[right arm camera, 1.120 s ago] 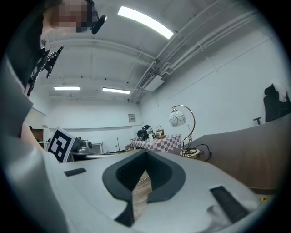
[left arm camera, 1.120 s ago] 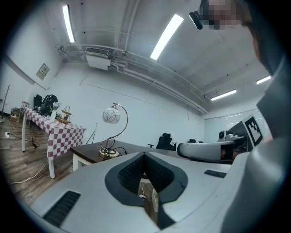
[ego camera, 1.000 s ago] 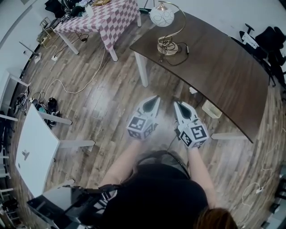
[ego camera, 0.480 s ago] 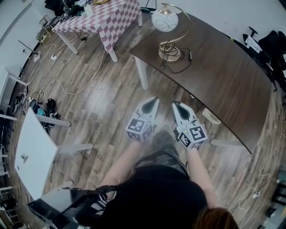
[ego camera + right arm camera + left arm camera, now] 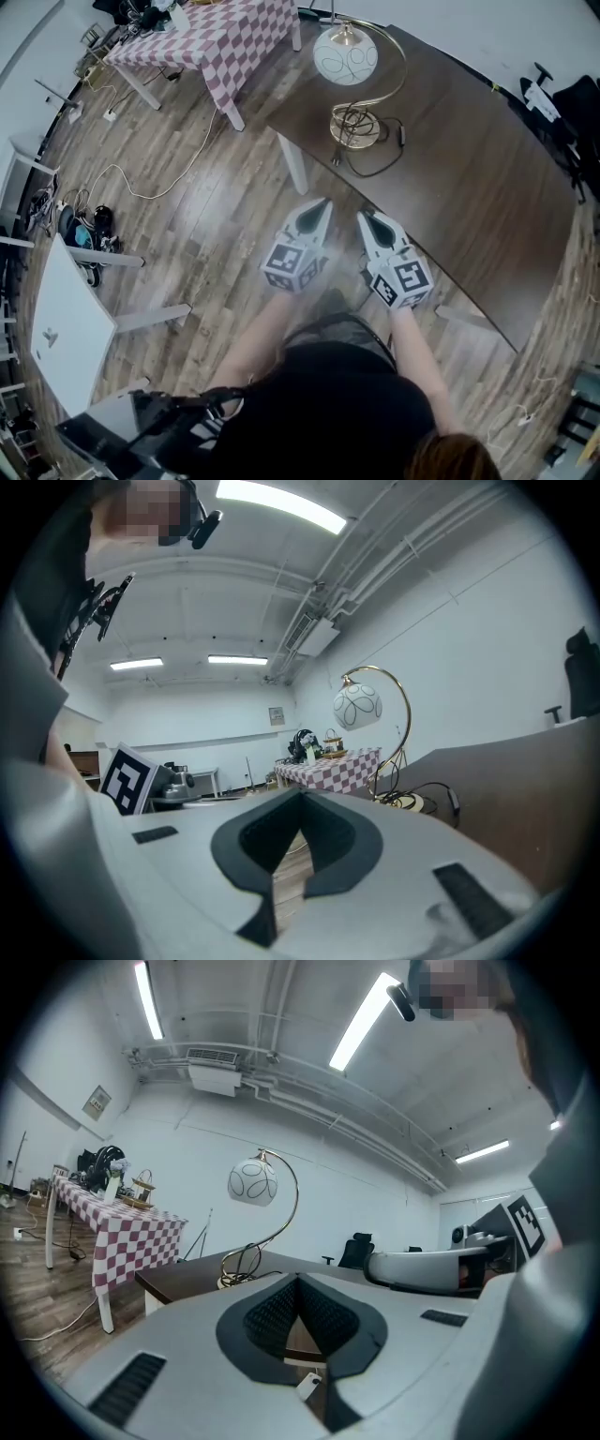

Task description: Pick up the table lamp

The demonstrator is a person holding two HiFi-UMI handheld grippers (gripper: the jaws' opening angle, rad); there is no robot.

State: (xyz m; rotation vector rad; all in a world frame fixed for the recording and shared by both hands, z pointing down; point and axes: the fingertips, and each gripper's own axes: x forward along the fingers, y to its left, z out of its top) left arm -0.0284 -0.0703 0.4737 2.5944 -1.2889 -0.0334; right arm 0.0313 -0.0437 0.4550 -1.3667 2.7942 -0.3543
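Brass and white glass make up the lamp [image 5: 354, 124]. It stands upright near the corner of the dark desk [image 5: 469, 169], with its round shade [image 5: 345, 58] hanging from a curved gold arm above a coiled base. Its black cord [image 5: 401, 137] lies looped on the desktop just beside the base. The person stands on the wooden floor short of the desk and holds both grippers out level, side by side and pointing toward it. The left gripper [image 5: 322, 208] has its pads pressed together with nothing between them; its own view shows only the desk edge past the closed tips. The right gripper [image 5: 364, 217] is closed the same way and is just as empty, with bare floorboards showing below where its pads meet. Both gripper views show the lamp ahead, well apart from the jaws and untouched, and a checked table [image 5: 234, 37] stands further off. Judged from this, none of the task is done and the moment belongs to the approach. The tips are near the desk's front edge but have not reached the lamp. What is left appears to be closing the gap, opening at least one pair of jaws, and gripping the thin arm or the base. The lamp then has to be lifted clear of the desk, with the cord free to trail behind.
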